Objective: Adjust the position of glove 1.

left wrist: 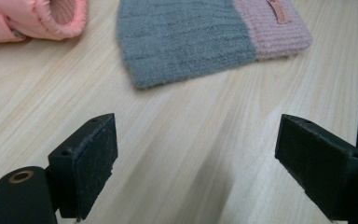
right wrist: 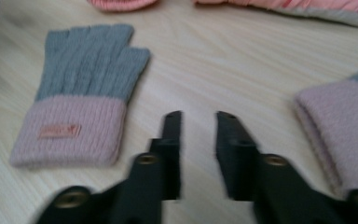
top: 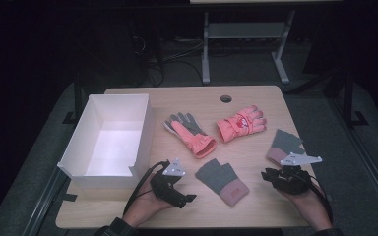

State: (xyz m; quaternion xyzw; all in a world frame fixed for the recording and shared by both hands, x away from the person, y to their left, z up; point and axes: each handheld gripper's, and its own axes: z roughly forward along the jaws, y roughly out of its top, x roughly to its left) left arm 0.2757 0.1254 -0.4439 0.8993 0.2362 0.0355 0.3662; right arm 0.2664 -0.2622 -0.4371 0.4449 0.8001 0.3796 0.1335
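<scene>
Where the wooden table (top: 256, 96) begins at its left edge, a white box (top: 109, 137) sits with its open top up and nothing visible inside. Just right of the box's near corner, the left gripper (top: 189, 198) rests in a hand low over the table, jaws spread wide with nothing between them, only bare wood below in the left gripper view. It points toward the near grey-and-pink knit glove (top: 222, 180), close but apart.

That knit glove lies flat at the centre near edge, grey fingerless end away from the person, pink cuff nearer, a small tag on the cuff. Behind it, mid-table, an orange padded glove (top: 191, 133) lies palm up, grey palm showing, cuff toward the knit glove. Right of it, a second orange glove (top: 241, 123) lies back up with a red print, fingers pointing right and away. A round hole (top: 226, 98) sits in the tabletop behind both.

Further right, the second knit glove (top: 284, 146) lies near the table's right edge, partly under the grey plate of the right gripper (top: 265, 173). Right gripper jaws nearly closed, a narrow gap left, gripping nothing; tips over bare wood between the two knit gloves, the cuff of the right one just beside them.
</scene>
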